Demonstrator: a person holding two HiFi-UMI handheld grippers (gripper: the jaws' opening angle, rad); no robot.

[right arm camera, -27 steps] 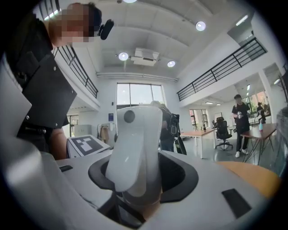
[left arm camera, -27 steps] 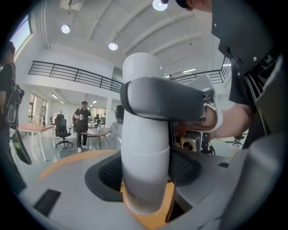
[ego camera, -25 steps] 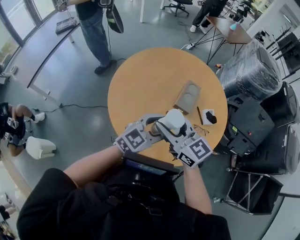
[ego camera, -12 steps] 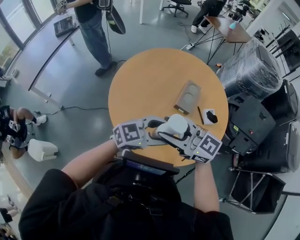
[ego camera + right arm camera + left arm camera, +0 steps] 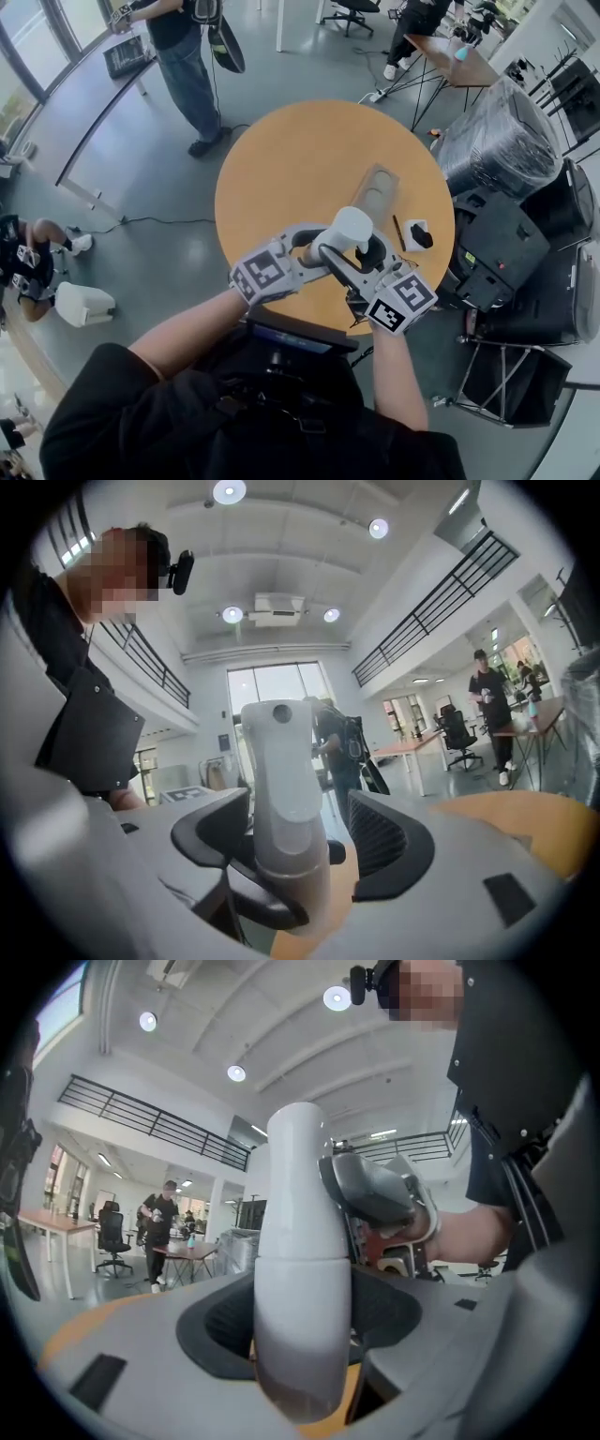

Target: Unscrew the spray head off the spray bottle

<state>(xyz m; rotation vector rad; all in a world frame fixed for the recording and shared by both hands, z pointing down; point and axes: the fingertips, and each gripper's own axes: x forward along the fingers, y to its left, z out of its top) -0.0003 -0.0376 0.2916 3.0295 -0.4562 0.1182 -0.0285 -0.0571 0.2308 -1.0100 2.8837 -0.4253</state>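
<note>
– One spray bottle [image 5: 302, 1241], upright; body clamped between the left gripper's [image 5: 305, 1326] jaws, which stand wide around it; table [image 5: 281, 159] below both jaws.
– Spray head [image 5: 279, 761]; between the right gripper's [image 5: 300, 838] jaws, which have just been opening; pads clear of it on either side.
– Hazard?
– Probably a re-grip between turns; a skewed re-close could twist the bottle in the left jaws; a loosened head might drop.

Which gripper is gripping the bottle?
The left gripper, clamped on the bottle; the right gripper's jaws have just opened, clear of the spray head.
</note>
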